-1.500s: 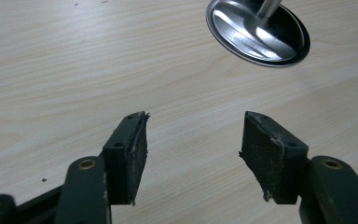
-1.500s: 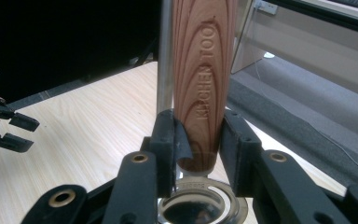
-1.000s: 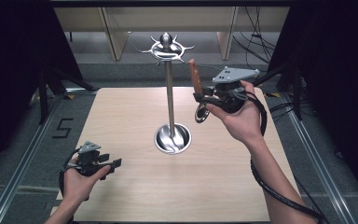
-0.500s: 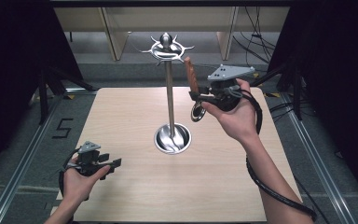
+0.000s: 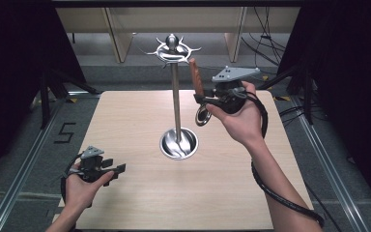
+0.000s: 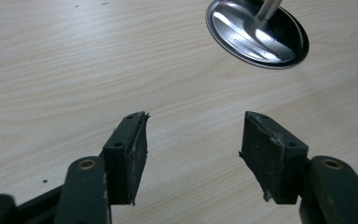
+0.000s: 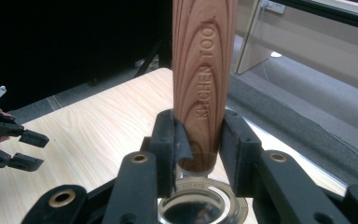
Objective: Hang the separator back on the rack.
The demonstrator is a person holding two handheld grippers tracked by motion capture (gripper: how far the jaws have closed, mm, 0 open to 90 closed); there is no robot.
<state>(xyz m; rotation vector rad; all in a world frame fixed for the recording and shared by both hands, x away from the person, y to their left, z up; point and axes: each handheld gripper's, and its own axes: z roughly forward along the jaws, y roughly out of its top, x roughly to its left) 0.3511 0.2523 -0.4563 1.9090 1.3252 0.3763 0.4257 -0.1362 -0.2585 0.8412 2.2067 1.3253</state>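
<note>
Beside stand (image 5: 176, 104), R gripper (image 5: 204, 99) clamps wooden-handled tool (image 5: 196, 79) (upright); L gripper (image 5: 118, 167) jaws apart.

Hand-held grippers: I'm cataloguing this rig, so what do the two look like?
Both are black. The right hand-held gripper carries a grey three-cornered plate on top, and a thick black cable trails from it. The left hand-held gripper has worn black pads and brass-coloured rivets. Forearms are bare.

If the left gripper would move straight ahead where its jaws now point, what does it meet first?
Probably the light wooden table: the open left gripper points slightly down at bare wood. The shiny round metal stand base lies farther on, to one side.
</note>
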